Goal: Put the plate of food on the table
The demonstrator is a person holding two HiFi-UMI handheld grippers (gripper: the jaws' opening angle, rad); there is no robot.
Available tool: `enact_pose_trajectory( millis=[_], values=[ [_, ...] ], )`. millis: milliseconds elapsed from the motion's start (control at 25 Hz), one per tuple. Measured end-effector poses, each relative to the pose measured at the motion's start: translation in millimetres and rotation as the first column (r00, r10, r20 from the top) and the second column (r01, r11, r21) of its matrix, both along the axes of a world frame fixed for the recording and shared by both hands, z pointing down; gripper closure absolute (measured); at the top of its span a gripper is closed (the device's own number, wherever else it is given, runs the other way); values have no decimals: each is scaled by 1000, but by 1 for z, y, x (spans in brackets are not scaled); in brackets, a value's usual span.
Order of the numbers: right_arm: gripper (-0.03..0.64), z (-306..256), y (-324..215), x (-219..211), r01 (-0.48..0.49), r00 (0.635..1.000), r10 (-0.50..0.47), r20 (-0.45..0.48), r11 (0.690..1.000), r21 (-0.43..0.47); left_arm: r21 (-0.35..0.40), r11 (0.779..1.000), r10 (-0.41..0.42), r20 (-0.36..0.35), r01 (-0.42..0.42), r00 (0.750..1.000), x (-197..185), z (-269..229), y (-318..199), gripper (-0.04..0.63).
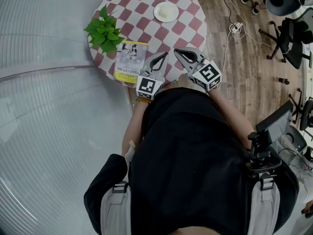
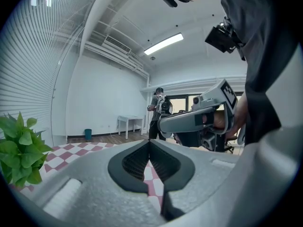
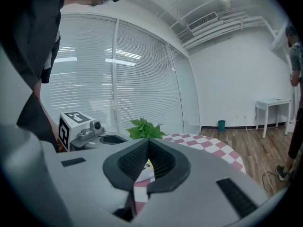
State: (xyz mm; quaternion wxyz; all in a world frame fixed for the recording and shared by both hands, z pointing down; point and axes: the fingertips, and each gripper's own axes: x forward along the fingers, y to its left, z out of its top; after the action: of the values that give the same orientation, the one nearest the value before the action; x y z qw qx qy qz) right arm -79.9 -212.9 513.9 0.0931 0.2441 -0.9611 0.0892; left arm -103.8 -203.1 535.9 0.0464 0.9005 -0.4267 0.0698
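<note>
Red-and-white checkered round table (image 1: 190,28) holds a white plate of food (image 1: 166,11) at its far side; left gripper (image 1: 163,57) and right gripper (image 1: 177,52) hover near, jaws closed, empty.

On the round table (image 1: 190,31) the plant (image 1: 104,31) and the booklet (image 1: 128,60) fill the left side and the plate (image 1: 166,11) stands at the far edge, while the middle and the right side of the checkered top are bare, free to pass over from the near edge.
</note>
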Motion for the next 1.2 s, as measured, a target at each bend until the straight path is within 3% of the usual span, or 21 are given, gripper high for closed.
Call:
enact_pose_trajectory(
  millis=[1200],
  values=[
    [606,7,2,-5,19,1000,-19,-6,1000,-25,-10,1000,9,2,-8,1000,-2,3,-6,589]
  ],
)
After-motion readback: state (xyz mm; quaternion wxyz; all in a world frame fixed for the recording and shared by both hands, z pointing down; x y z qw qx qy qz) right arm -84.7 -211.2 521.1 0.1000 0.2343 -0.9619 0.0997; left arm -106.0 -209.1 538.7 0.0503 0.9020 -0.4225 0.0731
